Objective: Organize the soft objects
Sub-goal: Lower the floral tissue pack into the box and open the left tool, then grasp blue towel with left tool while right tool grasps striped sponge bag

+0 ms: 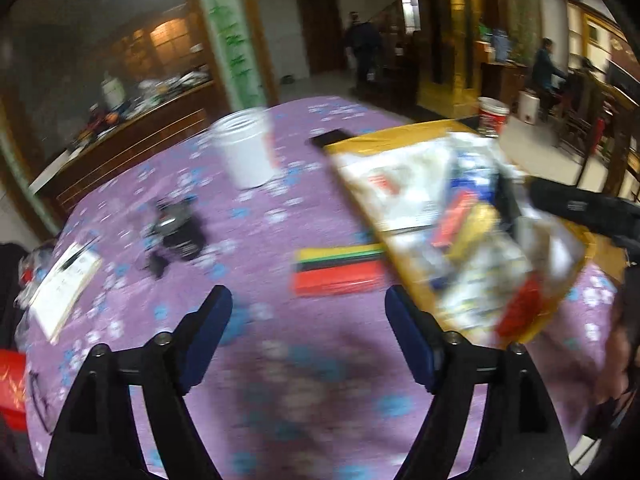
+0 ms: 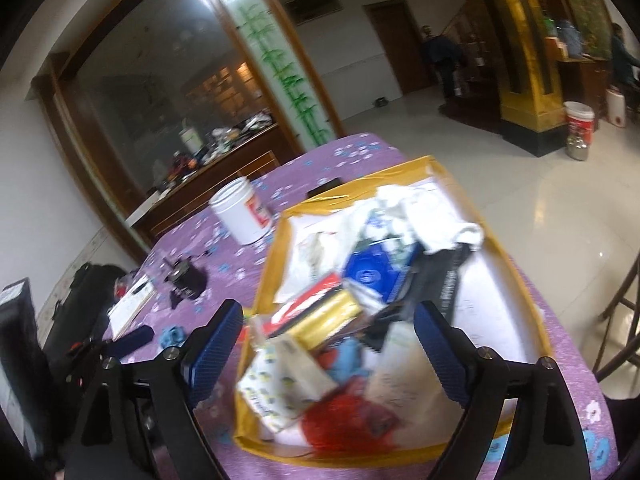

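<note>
Both sets of jaws are apart with nothing between them. Left gripper [image 1: 308, 300] hangs over bare purple cloth on the counter [image 1: 256, 344]; right gripper [image 2: 328, 316] sits over the near end of the box [image 2: 532, 320].

The box is a shallow yellow-rimmed tray, already piled: white rag [image 2: 436, 216] at the far end, blue pack [image 2: 372, 272], gold pack [image 2: 320, 320], dotted tissue pack [image 2: 280, 384], something red and crumpled [image 2: 348, 428] at the near edge. Heavy motion blur, so the red thing might be a bag or cloth; I can't tell which.

Still loose on the cloth: the stack of coloured sheets [image 1: 338, 270] (yellow, green, black, red), lying flat just beside the box's left rim, ahead of the left gripper. I judge that's the next pick.

Handling guess: sheets look thin, light and floppy, probably felt or foam. Flat on the cloth, so a top-down pinch will likely skid or peel off only the top layer. Better to come in low at the short near edge, one jaw under the whole stack, and clamp all layers together. Expect droop when lifted; keep the carry short.

Tissue pack and rag are soft and light and will compress, so pinch mid-body. Film wrap on the packs may be slippery.

White jar [image 1: 246, 152] and black gadget [image 1: 176, 232] look rigid; I'd leave them.
</note>
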Demonstrator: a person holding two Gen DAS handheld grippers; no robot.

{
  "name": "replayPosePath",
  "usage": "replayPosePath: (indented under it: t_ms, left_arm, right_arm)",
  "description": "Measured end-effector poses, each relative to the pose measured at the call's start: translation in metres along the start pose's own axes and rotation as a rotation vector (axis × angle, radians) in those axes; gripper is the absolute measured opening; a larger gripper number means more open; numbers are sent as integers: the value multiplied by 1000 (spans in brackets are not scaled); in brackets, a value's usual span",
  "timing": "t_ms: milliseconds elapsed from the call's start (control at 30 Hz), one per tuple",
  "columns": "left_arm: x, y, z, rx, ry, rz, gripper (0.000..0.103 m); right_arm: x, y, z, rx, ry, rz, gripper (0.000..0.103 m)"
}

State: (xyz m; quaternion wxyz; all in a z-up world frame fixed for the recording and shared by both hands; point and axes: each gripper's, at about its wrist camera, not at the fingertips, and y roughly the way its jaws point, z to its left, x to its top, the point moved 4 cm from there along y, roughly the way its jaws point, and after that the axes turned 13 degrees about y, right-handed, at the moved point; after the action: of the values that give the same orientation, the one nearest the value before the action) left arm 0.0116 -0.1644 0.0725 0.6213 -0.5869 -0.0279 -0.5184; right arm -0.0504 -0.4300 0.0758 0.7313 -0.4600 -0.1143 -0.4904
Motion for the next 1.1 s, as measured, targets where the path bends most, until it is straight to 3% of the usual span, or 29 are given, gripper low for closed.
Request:
replayPosePath:
  t_ms: [133, 267, 433, 667, 733, 800, 833, 933, 1100]
  left_arm:
    - [-26, 21, 53, 40, -95, 70, 80]
    - [-47, 45, 82, 47, -171, 125, 80]
    - [-59, 66, 81, -26, -186, 167, 79]
    - [-61, 93, 71, 1, -144, 220, 79]
    - [-60, 95, 70, 13, -141, 211, 68]
    - [-57, 96, 67, -3, -144, 205, 45]
    - [-57, 95, 67, -6, -147, 202, 40]
    - [-58, 93, 71, 26, -145, 196, 39]
    - [-61, 92, 82, -3, -200, 196, 38]
  right_arm:
    - [-10, 4, 22, 34, -40, 29, 91]
    - [-18, 10, 39, 49, -72, 56, 91]
    - [-30, 24, 66, 70, -131, 119, 91]
    - [-44, 52, 112, 106, -251, 213, 93]
    - [-48, 68, 121, 114, -276, 269, 93]
    - [-50, 82, 128, 108, -307, 309, 93]
    - [-52, 89, 133, 109, -333, 332, 93]
    - [-59, 114, 144, 94, -442, 424, 93]
    - [-66, 143, 156, 74, -657, 560, 93]
